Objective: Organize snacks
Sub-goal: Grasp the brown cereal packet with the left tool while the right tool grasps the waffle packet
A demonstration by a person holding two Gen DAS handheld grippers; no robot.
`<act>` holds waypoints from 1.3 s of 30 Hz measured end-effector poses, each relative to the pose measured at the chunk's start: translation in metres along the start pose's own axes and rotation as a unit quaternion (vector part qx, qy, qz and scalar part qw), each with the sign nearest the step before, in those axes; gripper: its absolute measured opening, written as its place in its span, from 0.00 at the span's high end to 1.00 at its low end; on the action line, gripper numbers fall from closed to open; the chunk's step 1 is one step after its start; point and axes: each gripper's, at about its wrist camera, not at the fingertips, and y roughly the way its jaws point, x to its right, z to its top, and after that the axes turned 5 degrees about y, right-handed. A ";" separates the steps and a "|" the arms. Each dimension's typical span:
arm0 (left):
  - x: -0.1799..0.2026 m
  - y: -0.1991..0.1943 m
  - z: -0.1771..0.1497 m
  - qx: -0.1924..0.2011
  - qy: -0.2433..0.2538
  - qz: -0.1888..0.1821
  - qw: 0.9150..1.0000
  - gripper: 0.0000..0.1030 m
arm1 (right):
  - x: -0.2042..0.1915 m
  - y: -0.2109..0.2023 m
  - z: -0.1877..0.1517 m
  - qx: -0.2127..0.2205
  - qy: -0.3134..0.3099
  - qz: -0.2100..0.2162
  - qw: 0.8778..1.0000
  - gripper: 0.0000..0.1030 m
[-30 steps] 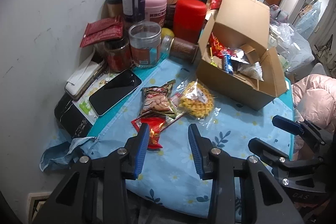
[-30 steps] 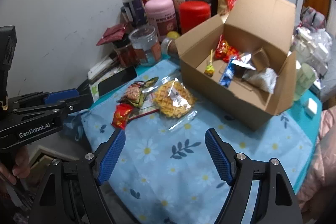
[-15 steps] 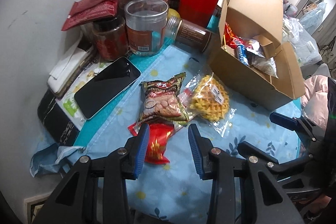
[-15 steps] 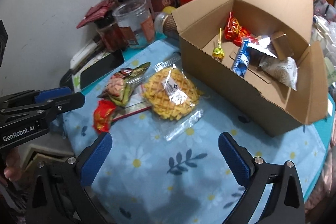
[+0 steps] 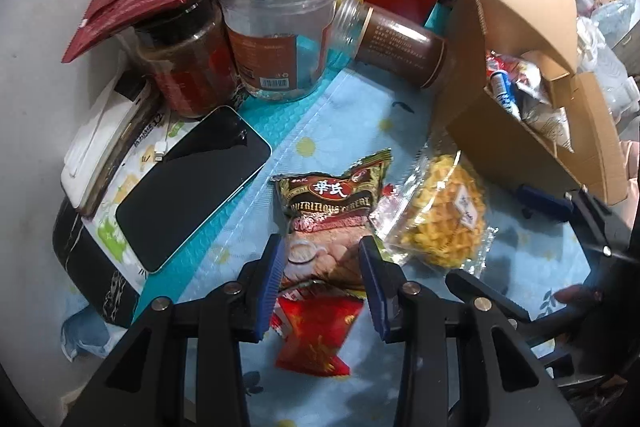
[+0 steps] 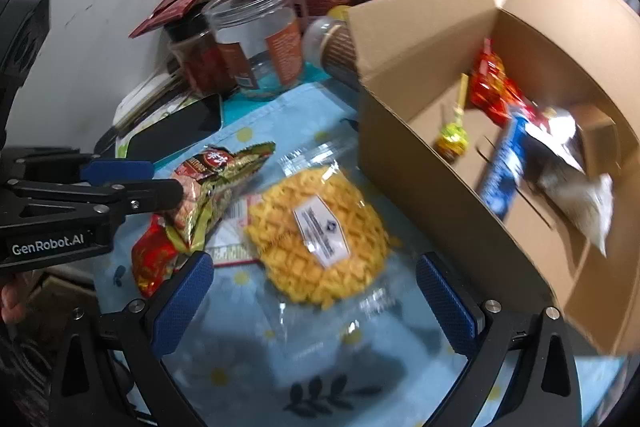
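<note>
Looking down both tools, you've got two separate pickups lined up. Your left tool [image 5: 322,269] sits with its blue pads narrowly spaced, straddling the lower end of the cereal sachet [image 5: 332,211]; the pads flank the pack, but I can't tell whether they press it yet, so treat it as not gripped. The sachet's long axis runs away from the tool toward the jars, so the pads would close across its short width. That's the relation that matters.

Your right tool [image 6: 316,291] is spread as wide as it goes, nothing held, with the waffle pack [image 6: 316,231] lying flat just ahead and between the fingers. The waffle is a round disc in loose clear film, so no preferred axis; the crinkly film edge nearer the tool is likely easier to pinch than the rigid disc.

The small red packet [image 5: 316,331] lies partly under the sachet, under the left tool, glossy foil and probably slippery. Watch you don't drag it along.

The cardboard box [image 6: 400,155] stands open to the right of the waffle, touching or nearly touching its film, and already holds a lollipop and several wrappers. Your right tool is nearer to it. All of this rests on the flowered blue cloth over the table [image 6: 256,367].
</note>
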 end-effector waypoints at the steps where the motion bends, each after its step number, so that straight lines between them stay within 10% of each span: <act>1: 0.000 0.002 0.001 -0.002 0.000 -0.002 1.000 0.63 | -0.002 0.003 0.001 0.001 -0.012 0.001 1.000 0.00; 4: -0.001 0.004 0.005 -0.002 0.005 -0.004 1.000 0.45 | -0.008 0.013 0.006 0.010 -0.049 -0.002 0.999 0.00; 6: 0.000 0.004 0.007 0.003 0.007 -0.010 1.000 0.16 | -0.014 0.017 0.007 0.022 -0.074 -0.013 0.997 0.00; 34: -0.003 0.061 0.006 -0.054 -0.036 -0.013 0.998 0.16 | 0.013 0.005 -0.025 -0.037 -0.018 -0.052 0.998 0.25; 39: 0.013 0.056 -0.003 -0.037 -0.012 -0.003 0.999 0.36 | 0.025 -0.009 -0.044 -0.048 0.019 -0.063 0.997 0.26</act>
